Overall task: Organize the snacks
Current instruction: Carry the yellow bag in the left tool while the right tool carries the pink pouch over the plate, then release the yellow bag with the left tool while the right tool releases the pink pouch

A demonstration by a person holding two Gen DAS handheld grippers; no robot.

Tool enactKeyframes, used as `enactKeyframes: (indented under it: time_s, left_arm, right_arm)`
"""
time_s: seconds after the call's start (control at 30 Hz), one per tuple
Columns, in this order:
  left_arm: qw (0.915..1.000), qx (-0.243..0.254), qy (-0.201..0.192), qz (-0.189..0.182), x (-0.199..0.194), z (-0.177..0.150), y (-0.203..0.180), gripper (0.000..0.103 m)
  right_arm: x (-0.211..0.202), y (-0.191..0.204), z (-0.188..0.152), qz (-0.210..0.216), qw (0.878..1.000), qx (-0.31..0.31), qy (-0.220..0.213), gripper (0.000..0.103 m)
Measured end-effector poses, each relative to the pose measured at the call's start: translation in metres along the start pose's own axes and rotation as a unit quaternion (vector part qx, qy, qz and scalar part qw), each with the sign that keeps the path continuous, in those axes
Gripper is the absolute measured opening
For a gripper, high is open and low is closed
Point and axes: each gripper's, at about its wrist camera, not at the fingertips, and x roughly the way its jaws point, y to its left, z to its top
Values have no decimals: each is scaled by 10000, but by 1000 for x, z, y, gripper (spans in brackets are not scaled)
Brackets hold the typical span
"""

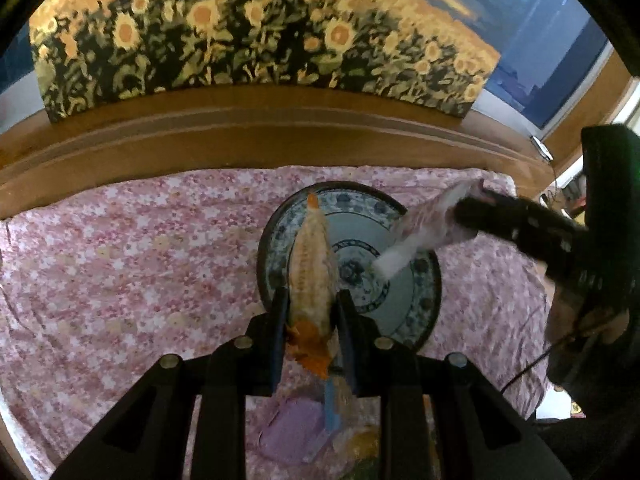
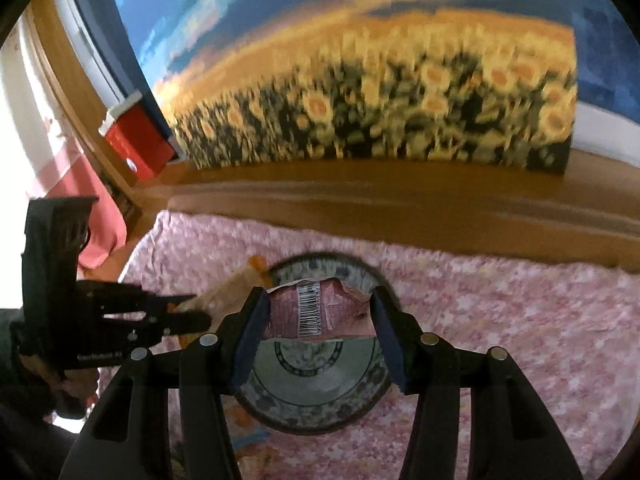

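My left gripper (image 1: 310,320) pinches the orange snack packet (image 1: 311,268), its long axis running straight ahead of my fingers over the plate (image 1: 424,308). My right gripper (image 2: 320,312) grips the pink packet (image 2: 316,308) crosswise, above that same plate, both equally near.

A long clear packet of yellow snack (image 1: 311,264), orange at both ends, hangs over the blue-patterned plate's (image 1: 416,312) left rim; a pink barcoded packet (image 2: 316,312) (crumpled) hangs over its far-right rim.
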Motion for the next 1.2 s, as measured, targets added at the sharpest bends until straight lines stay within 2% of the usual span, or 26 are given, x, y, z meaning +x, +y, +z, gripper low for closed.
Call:
enactKeyframes:
  time_s: [0.17, 0.4, 0.6, 0.9, 1.2]
  left_arm:
    - [10000, -45, 78, -6, 14, 0, 0, 24]
    - [9999, -62, 153, -45, 26, -3, 1, 24]
    - [9998, 0, 174, 81, 28, -2, 1, 25]
    - [9998, 5, 154, 131, 31, -9, 2, 25]
    - [9996, -62, 175, 221, 33, -12, 5, 25]
  right_arm:
    - [12, -1, -13, 86, 9998, -92, 126, 54]
    - [24, 12, -29, 204, 9993, -327, 24, 53]
    - [23, 23, -35, 193, 9983, -550, -53, 53]
    - [14, 25, -58, 175, 9979, -589, 184, 53]
    - [25, 29, -65, 210, 9957, -819, 367, 52]
